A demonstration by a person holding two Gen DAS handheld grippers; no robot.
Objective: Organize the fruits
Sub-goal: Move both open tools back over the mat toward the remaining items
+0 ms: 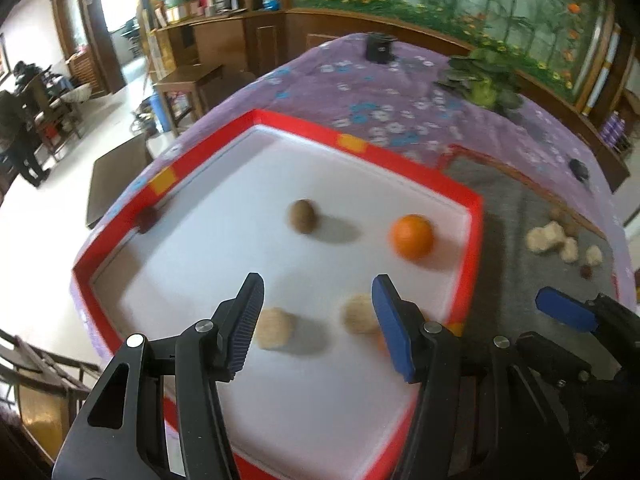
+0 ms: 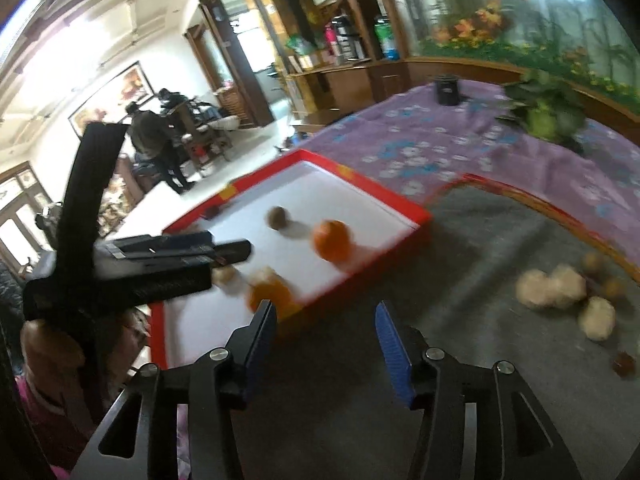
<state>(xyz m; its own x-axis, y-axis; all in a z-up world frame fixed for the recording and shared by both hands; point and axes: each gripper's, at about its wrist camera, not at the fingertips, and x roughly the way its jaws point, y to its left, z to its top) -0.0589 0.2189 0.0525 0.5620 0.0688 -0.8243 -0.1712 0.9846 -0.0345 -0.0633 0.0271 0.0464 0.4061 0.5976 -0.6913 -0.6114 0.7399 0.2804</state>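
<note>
A red-rimmed white tray holds a brown kiwi, an orange and two pale beige fruits. My left gripper hangs open above the tray's near part, with nothing between its fingers. A second orange lies near the tray's near right corner. My right gripper stands open and empty over the grey mat, just right of the tray. On the mat's right side lie several pale fruits and small brown ones.
A purple flowered cloth covers the table. At the back stand a potted plant and a black container. The table edge drops off just left of the tray. People stand far off in the room.
</note>
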